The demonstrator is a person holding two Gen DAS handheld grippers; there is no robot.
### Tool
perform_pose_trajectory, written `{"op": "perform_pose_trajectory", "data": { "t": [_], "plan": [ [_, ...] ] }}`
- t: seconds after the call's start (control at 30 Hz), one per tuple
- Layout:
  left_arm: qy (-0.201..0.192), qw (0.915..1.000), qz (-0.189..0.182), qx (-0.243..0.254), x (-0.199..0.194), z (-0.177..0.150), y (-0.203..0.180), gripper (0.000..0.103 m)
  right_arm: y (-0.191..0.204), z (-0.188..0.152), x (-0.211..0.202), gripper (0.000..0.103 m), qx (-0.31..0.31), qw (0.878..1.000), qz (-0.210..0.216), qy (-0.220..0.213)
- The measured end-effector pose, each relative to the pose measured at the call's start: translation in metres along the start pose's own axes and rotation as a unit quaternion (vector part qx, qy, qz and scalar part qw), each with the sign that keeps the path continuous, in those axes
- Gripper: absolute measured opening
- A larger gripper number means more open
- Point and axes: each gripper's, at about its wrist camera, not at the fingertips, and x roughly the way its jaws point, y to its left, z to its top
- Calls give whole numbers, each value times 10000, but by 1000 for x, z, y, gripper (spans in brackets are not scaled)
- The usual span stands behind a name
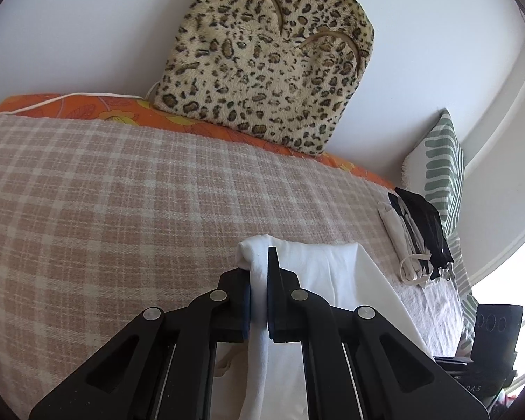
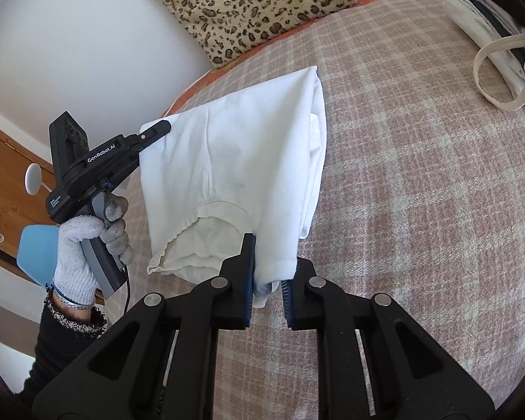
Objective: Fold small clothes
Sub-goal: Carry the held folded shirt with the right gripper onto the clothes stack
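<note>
Bright daylight, blown-out glare at right — soft shadows, sharp focus (fisheye-bent, dark-vignetted edges).

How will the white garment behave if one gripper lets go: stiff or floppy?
Probably floppy: the white garment sags and creases between the left gripper and right gripper. Likely light, since thin pinches hold it above the plaid blanket.

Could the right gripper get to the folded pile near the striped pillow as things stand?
Probably not yet: the right gripper has the white garment between its fingers, shared with the left gripper. The plaid blanket toward the folded pile looks unobstructed.
</note>
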Motion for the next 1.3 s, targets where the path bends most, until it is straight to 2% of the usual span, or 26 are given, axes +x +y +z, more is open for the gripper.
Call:
{"op": "perform_pose_trajectory", "data": {
  "t": [0.33, 0.53, 0.83, 1.3],
  "plan": [
    [-304, 9985, -35, 446, -24, -4, -44, 5, 7, 0, -38, 14, -207, 9988, -197, -386],
    [-340, 9975, -227, 575, -23, -7, -71, 5, -2, -7, -71, 14, -279, 9971, -324, -624],
    [-309, 9946, -577, 799, -7, -5, -128, 5, -29, -7, -129, 14, -146, 9941, -489, -952],
    [-372, 9845, -1073, 1334, 33, 27, -239, 4, -77, 8, -212, 14, -47, 9847, -906, -1490]
  ]
}}
